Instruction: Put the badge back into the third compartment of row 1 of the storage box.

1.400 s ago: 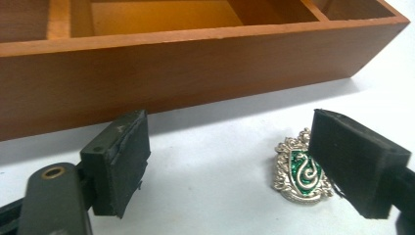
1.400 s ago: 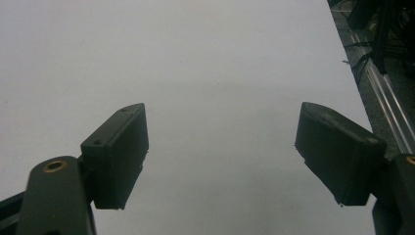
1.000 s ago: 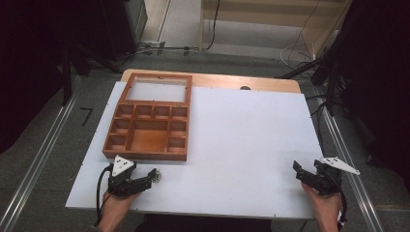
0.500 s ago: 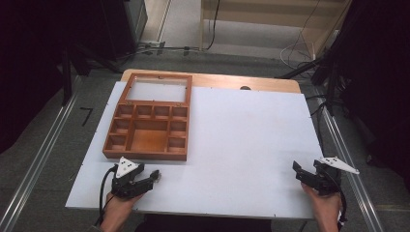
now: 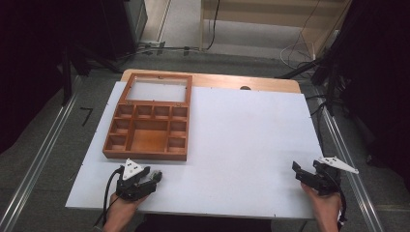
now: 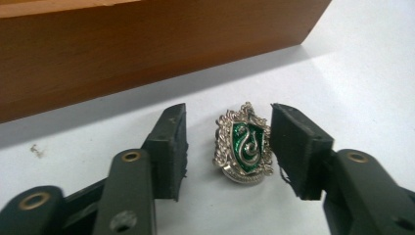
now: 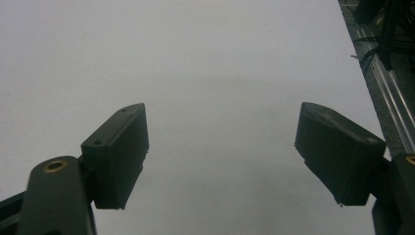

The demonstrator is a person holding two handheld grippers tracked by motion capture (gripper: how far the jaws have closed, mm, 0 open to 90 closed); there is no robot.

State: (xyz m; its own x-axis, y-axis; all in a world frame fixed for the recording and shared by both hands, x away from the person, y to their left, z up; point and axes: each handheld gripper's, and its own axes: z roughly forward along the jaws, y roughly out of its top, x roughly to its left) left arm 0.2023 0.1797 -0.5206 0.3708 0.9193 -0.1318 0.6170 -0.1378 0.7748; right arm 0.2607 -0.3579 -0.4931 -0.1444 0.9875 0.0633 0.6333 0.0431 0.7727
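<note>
My left hand (image 5: 123, 208) rests low at the near edge of the desk (image 5: 241, 145), my left gripper (image 6: 227, 147) aimed at the wooden box (image 5: 147, 130) just ahead. Its jaws stand apart around a silver crest pin (image 6: 243, 144) bearing a green serpent, the right pad (image 6: 293, 142) almost touching it; no lettering is readable. My right gripper (image 7: 220, 147) gapes wide over bare desk, holding nothing.

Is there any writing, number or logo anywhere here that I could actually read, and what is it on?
No readable words or numbers anywhere.
The green and silver crest badge between the jaws of the left tool bears a silver snake curled like an "S": an emblem, not lettering.
The wooden box, the white table and the right tool carry no visible text.
</note>
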